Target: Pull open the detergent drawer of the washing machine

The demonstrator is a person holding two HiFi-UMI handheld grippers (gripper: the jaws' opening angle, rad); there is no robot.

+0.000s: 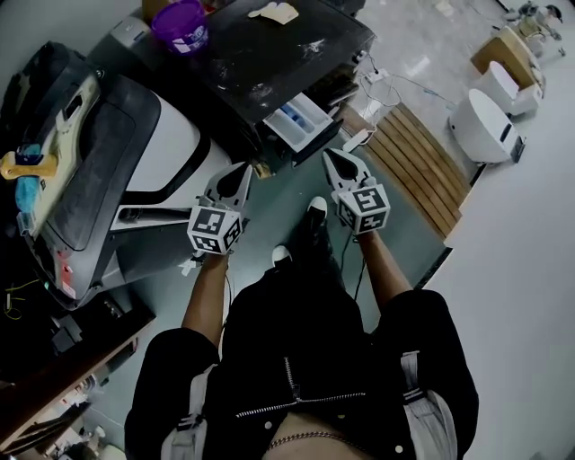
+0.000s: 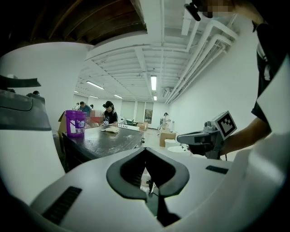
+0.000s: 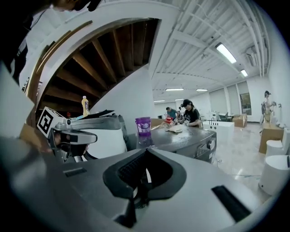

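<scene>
The washing machine (image 1: 269, 54) has a dark top and stands ahead of me. Its white and blue detergent drawer (image 1: 301, 121) sticks out of the front. My left gripper (image 1: 244, 169) hangs in the air below and left of the drawer, jaws together and empty. My right gripper (image 1: 331, 154) floats just right of the drawer, apart from it, shut on nothing. In the left gripper view its jaws (image 2: 146, 152) meet at the tip, and the right gripper (image 2: 199, 138) shows at the side. The right gripper's jaws (image 3: 147, 150) are likewise closed, facing the machine's top (image 3: 181, 136).
A purple bucket (image 1: 180, 25) stands on the machine's top. A white and black machine (image 1: 135, 153) lies at the left. A wooden slatted pallet (image 1: 418, 166) and white appliances (image 1: 485, 126) sit at the right. My shoes (image 1: 314, 211) are on the floor. People work in the background.
</scene>
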